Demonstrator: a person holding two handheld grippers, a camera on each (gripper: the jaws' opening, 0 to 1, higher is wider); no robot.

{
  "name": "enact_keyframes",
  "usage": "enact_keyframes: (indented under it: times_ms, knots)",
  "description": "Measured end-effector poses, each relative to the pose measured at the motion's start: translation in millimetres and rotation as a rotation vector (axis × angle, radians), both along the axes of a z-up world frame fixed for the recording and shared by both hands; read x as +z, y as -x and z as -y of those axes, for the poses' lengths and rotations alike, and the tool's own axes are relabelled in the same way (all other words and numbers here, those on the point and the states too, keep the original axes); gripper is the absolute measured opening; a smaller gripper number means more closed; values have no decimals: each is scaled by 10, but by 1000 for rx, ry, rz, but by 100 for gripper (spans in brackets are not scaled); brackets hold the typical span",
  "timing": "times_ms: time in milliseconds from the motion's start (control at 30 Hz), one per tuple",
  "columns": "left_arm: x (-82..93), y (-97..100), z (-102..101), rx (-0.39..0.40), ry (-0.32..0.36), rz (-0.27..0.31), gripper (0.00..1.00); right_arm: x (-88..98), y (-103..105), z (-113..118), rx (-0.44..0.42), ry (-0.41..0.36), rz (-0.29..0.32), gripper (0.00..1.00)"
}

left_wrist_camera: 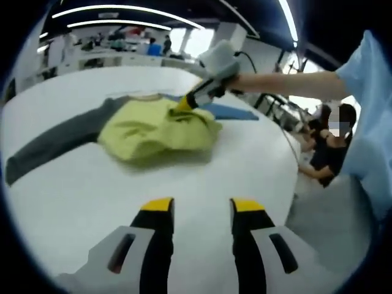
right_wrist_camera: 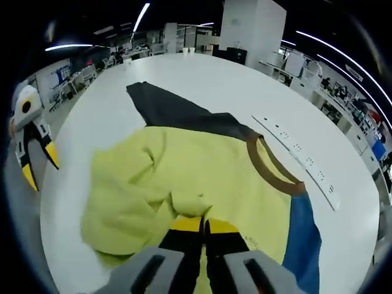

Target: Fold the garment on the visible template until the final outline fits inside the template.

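Note:
A yellow-green shirt [left_wrist_camera: 158,127] with dark grey sleeves lies rumpled on the white table [left_wrist_camera: 92,190]; one grey sleeve [left_wrist_camera: 55,144] stretches out to the left. My right gripper [left_wrist_camera: 184,105] pinches the shirt's edge, held by a person's arm. In the right gripper view the shirt [right_wrist_camera: 184,177] shows its brown collar [right_wrist_camera: 272,168] and a grey sleeve [right_wrist_camera: 174,110], and my right gripper [right_wrist_camera: 204,225] is shut on the yellow fabric. A blue template [right_wrist_camera: 303,239] shows under the shirt at the right. My left gripper [left_wrist_camera: 202,205] hangs open over bare table, apart from the shirt; the left gripper [right_wrist_camera: 37,162] also appears at the table's left edge.
A white power strip [right_wrist_camera: 300,159] lies on the table beyond the collar. A seated person [left_wrist_camera: 331,147] is past the table's right edge. Desks and office furniture fill the background.

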State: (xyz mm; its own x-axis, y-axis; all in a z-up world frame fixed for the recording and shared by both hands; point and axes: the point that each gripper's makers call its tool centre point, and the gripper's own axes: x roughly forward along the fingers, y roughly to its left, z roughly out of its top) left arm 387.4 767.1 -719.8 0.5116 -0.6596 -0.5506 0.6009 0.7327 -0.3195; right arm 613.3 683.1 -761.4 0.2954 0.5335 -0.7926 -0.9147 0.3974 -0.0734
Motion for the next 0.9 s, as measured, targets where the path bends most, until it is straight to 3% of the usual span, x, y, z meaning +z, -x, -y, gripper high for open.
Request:
enact_keyframes:
  times_ms: [300, 567, 733, 867, 900]
  knots:
    - [15, -27, 103, 14, 29, 3, 31, -154, 1, 36, 28, 56, 12, 0]
    - [52, -36, 141, 33, 57, 7, 31, -108, 40, 61, 7, 33, 20, 0]
    - [66, -35, 139, 37, 61, 11, 31, -24, 17, 62, -95, -86, -20, 8]
    - [57, -24, 142, 34, 59, 8, 31, 63, 73, 112, -82, -87, 19, 19]
    - [57, -24, 143, 34, 59, 8, 31, 55, 8, 131, -91, -87, 26, 22]
